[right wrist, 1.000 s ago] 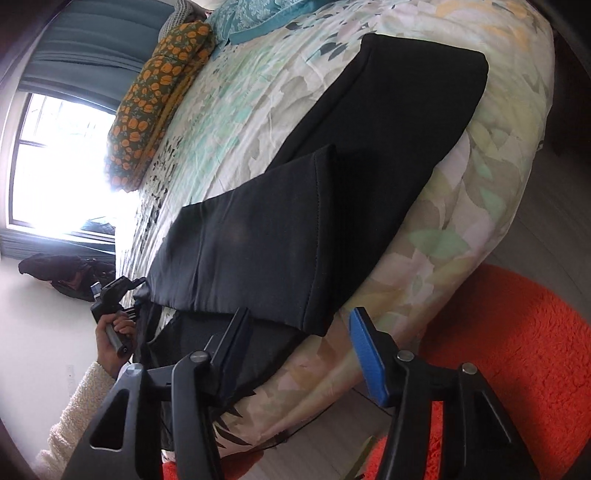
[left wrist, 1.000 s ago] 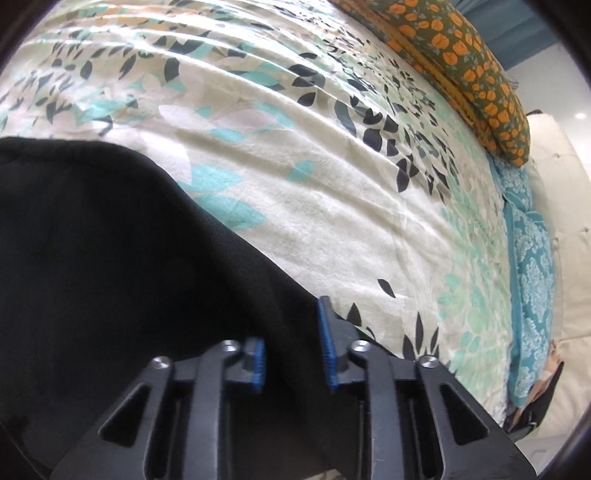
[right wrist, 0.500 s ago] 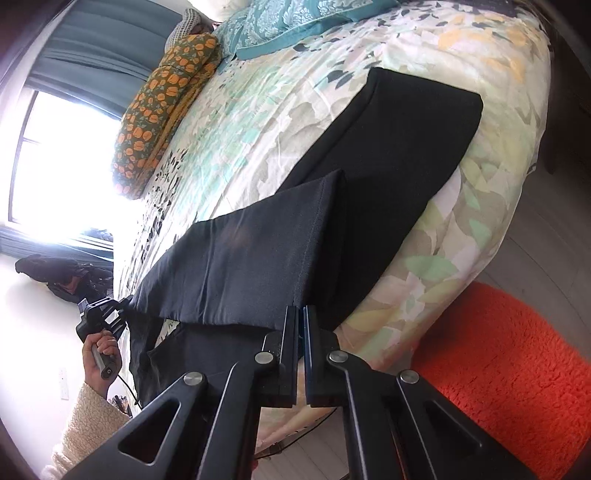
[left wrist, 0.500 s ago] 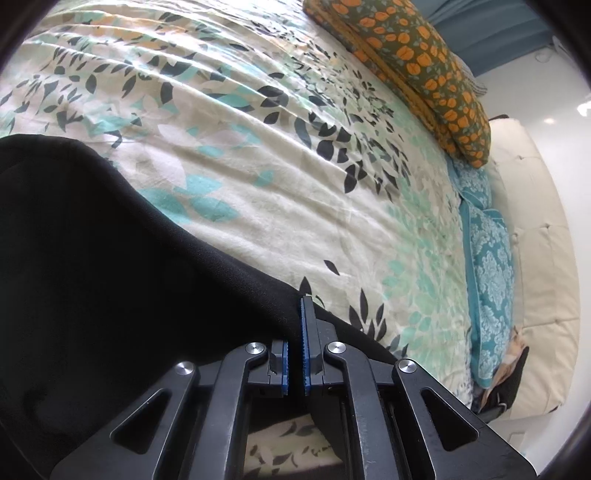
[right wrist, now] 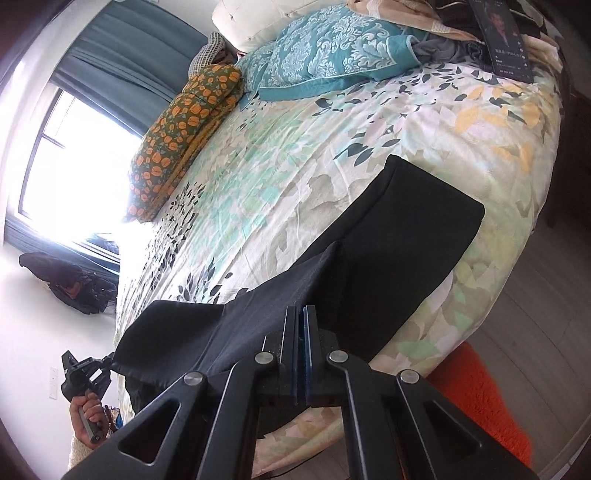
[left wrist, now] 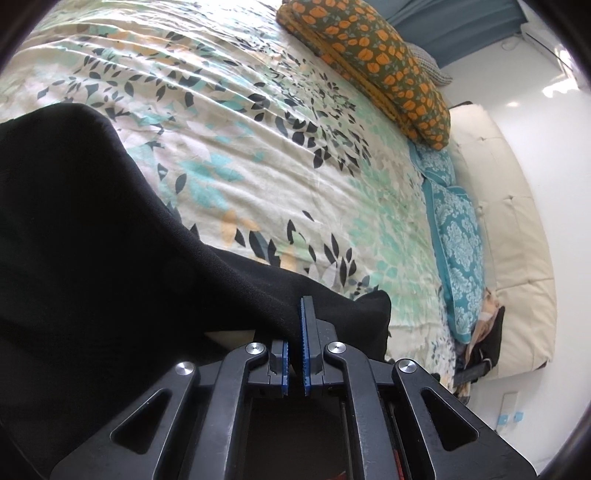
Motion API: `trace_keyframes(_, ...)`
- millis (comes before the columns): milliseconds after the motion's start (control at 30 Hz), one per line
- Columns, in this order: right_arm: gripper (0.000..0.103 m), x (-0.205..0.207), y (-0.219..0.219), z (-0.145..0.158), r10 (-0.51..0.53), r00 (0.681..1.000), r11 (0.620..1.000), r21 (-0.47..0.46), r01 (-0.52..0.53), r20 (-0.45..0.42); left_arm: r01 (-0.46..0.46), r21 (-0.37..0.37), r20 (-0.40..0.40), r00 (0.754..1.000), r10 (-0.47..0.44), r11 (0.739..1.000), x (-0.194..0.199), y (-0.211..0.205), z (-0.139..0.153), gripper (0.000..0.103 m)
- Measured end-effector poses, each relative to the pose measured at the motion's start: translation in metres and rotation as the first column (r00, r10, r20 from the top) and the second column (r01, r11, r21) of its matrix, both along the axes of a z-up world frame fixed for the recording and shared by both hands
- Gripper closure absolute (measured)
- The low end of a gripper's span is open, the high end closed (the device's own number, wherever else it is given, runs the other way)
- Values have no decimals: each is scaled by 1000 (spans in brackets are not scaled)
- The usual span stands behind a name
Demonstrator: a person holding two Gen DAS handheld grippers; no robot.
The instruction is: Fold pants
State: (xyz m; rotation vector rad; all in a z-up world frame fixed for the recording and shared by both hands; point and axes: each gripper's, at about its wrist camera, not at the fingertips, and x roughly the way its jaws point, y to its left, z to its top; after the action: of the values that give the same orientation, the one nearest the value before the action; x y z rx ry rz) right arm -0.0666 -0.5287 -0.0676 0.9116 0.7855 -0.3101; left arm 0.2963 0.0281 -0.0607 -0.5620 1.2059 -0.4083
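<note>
Now two claws, left claw and right claw, each clamped on one black pants.

Both grippers, the left gripper and the right gripper, are black with triangular cut-outs, silver round screws and blue ribbed pads. A bare hand (at 8 o'clock) wears a cream fuzzy sleeve.

I can't see the pants whole, cut off at left edge; fabric hides my left gripper pad tips; book text too small; window blown out.
</note>
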Motion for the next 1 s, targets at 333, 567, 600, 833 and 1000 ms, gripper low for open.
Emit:
trace_keyframes(333, 101, 46, -30, 21, 68, 998, 992, -110, -67, 6, 5, 51, 81, 997, -9, 999, -24, -3, 29, 100)
trace_keyframes(567, 103, 46, -62, 47, 65, 998, 979, -195, -62, 11, 59, 157, 99, 992, -75, 986, -124, 6, 3, 100)
trace_keyframes(600, 103, 40, -68, 37, 53, 998, 982, -181, -55, -13, 64, 167, 75, 994, -78, 984, -137, 8, -8, 100)
trace_keyframes(833, 78, 12, -70, -25, 73, 996, 996, 56, -70, -54, 50, 155, -11, 999, -48, 987, -170, 20, -48, 100)
trace_keyframes(1000, 33, 33, -40, -36, 186, 967, 982, 25, -185, -176, 68, 184, 49, 996, -78, 981, -169, 10, -31, 100)
